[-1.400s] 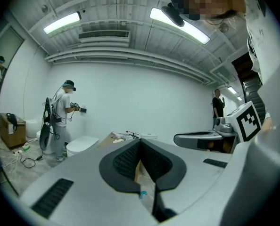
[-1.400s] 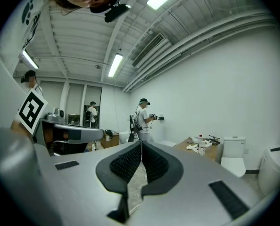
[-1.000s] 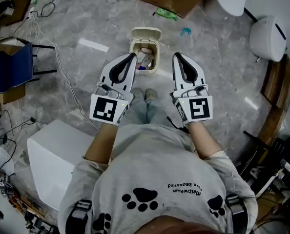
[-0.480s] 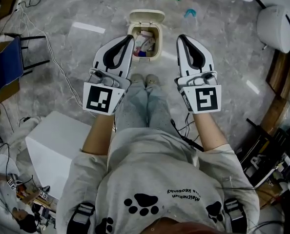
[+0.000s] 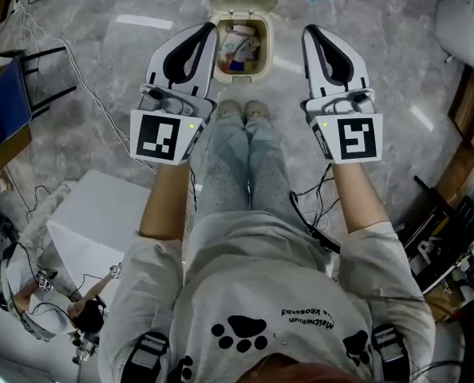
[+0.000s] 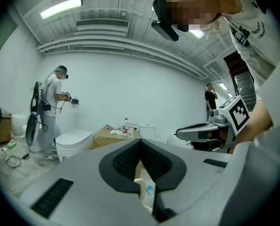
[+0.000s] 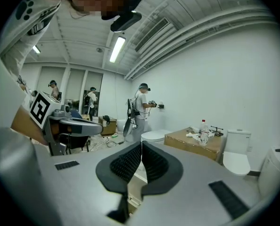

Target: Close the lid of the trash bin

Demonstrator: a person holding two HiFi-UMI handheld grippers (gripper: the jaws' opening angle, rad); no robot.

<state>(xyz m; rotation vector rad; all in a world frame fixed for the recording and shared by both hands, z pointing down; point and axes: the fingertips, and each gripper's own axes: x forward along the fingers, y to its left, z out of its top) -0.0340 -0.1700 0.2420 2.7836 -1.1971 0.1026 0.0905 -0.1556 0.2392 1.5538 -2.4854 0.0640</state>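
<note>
Trash bin [image 5: 242,76] (one, open) sits between closed left tongs [image 5: 207,30] and closed right tongs [image 5: 311,32].

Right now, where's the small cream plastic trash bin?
Head view, top centre: the cream trash bin stands open between the left gripper and right gripper, beyond the shoes.

Cream trash bin [image 5: 266,54] is standing upright, holding rubbish [image 5: 238,45]; its lid [image 5: 242,1] is lying flipped open at far side.

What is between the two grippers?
In the head view, the open bin, lid up and rubbish inside, shows between the left gripper and right gripper.
</note>
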